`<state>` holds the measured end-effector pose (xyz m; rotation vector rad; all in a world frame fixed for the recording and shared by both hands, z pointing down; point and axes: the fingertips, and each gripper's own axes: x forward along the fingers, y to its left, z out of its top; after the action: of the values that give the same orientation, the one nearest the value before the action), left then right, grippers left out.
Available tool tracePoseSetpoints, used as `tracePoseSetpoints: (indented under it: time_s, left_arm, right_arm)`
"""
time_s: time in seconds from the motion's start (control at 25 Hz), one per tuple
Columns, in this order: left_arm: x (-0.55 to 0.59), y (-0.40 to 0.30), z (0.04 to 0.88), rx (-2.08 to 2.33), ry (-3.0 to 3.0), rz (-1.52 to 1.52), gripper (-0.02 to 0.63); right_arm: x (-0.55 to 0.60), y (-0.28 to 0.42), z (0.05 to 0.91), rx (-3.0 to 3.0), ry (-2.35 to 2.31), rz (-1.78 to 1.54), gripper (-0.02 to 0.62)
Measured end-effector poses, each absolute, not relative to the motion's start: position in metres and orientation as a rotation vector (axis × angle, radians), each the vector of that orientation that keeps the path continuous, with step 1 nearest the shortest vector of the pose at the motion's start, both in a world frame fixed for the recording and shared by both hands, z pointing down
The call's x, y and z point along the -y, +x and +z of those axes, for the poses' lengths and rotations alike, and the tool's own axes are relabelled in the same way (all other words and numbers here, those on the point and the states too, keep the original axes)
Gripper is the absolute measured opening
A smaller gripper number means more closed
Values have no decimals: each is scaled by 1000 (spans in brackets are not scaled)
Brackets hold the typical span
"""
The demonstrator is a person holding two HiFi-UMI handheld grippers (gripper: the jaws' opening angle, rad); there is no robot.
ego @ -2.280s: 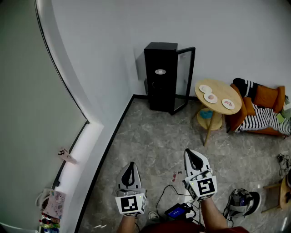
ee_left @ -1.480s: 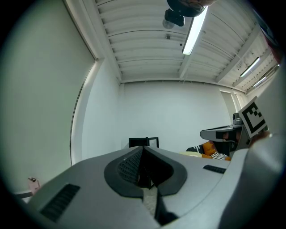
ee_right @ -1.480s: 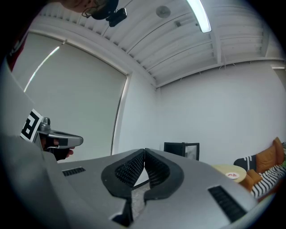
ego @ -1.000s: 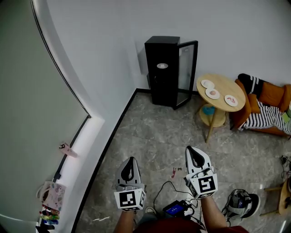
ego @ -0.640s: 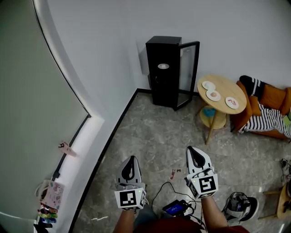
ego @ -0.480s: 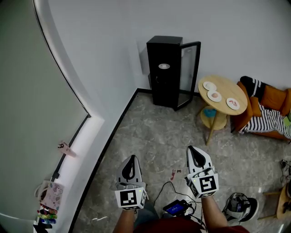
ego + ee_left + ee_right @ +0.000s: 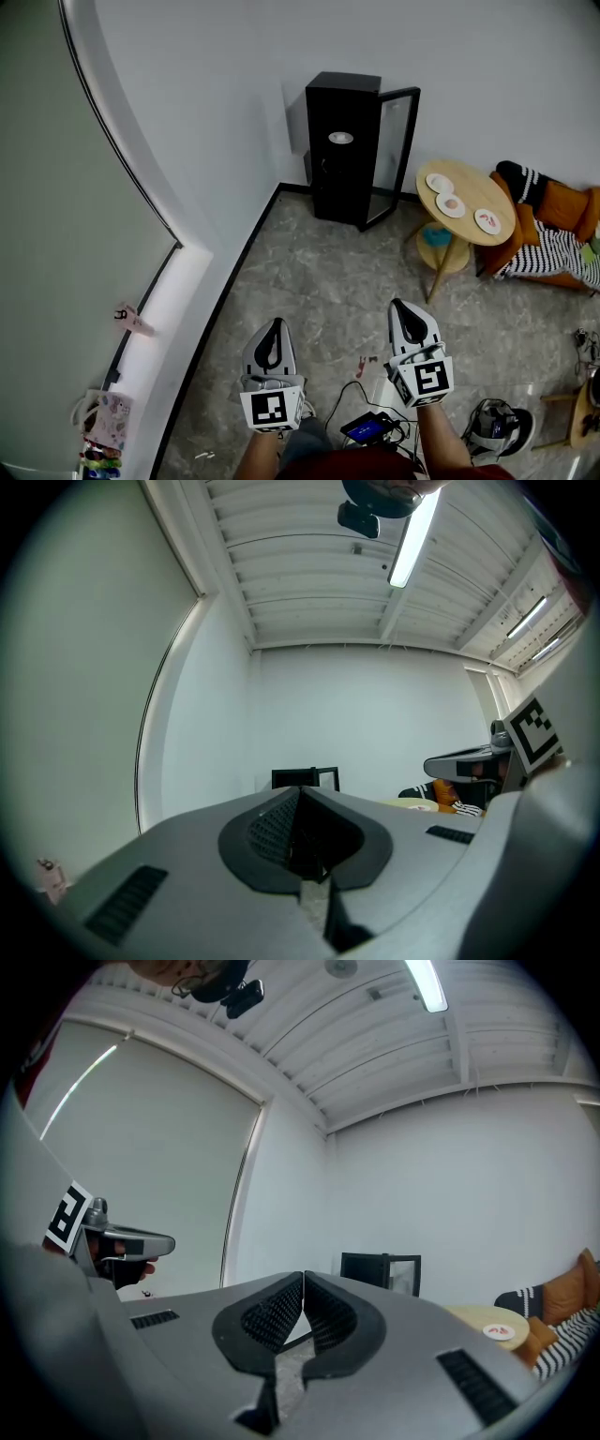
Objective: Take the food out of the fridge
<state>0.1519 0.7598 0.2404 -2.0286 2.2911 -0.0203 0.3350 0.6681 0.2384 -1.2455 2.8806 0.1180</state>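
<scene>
Two grippers held level and side by side over grey stone floor, both pointing toward the far wall. Left of the left gripper: a lit ledge [image 7: 173, 305] running along the curved wall. Left gripper [image 7: 271, 330]: jaws together, tips meeting, nothing between them. Ahead of both grippers and well apart from them, roughly between their lines of aim: a tall black fridge [image 7: 330, 178] standing against the wall, its glass door [image 7: 401, 155] swung open to the right. A pale dish [image 7: 341, 138] sits on an upper shelf inside; what it carries is too small to tell. Just behind and between the grippers on the floor: a device with a lit blue screen [image 7: 367, 429], cables trailing from it. Right gripper [image 7: 407, 311]: jaws together, nothing between them. Ahead and to its right: a round wooden table [image 7: 472, 189] bearing three small plates [image 7: 451, 204]. Further right: an orange couch [image 7: 561, 202].
</scene>
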Motion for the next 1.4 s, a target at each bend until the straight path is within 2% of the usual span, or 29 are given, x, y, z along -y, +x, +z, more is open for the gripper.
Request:
tracePoseSetpoints:
  time_s: [0.84,1.4]
  left_arm:
    - [-702,-10,240,-2252,-2096,1,14]
    - [-674,-30,246,-2201,-2161,12,14]
  right_arm:
    - [-616,183,228,-2851,-1349,163,23]
    - [-604,174,225,-2801,-1446,192,22]
